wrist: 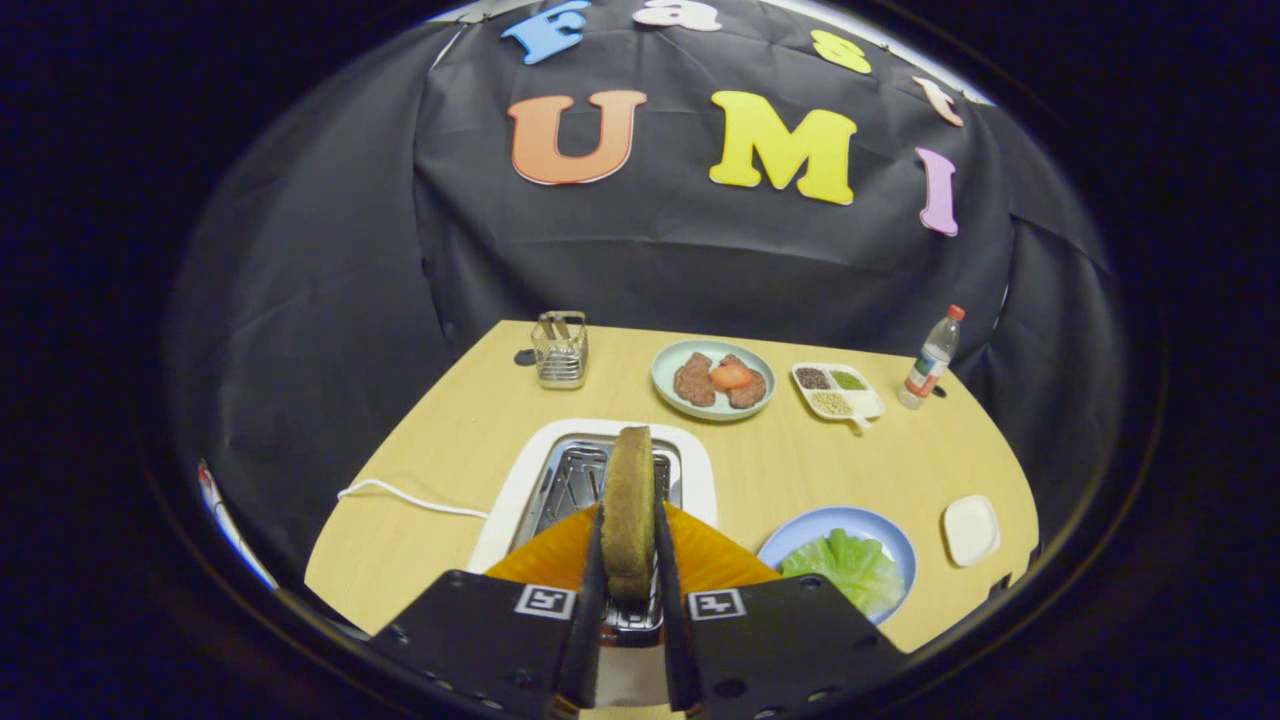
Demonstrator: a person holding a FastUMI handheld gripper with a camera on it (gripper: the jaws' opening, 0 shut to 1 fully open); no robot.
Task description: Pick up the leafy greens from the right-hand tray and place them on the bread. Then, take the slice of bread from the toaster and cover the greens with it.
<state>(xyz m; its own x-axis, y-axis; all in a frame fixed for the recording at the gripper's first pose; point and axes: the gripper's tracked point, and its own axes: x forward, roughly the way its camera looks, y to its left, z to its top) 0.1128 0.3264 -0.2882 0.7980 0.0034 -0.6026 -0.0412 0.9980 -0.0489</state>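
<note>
The gripper (628, 590) is clamped on an upright brown slice of bread (628, 510), held edge-on above the white toaster (700, 470). Just right, crinkled green lettuce leaves (845, 568) lie on a blue round plate (850, 520). Farther across the pale wooden tabletop (430, 440) sits a pale green plate of meat patties and tomato (713, 380).
</note>
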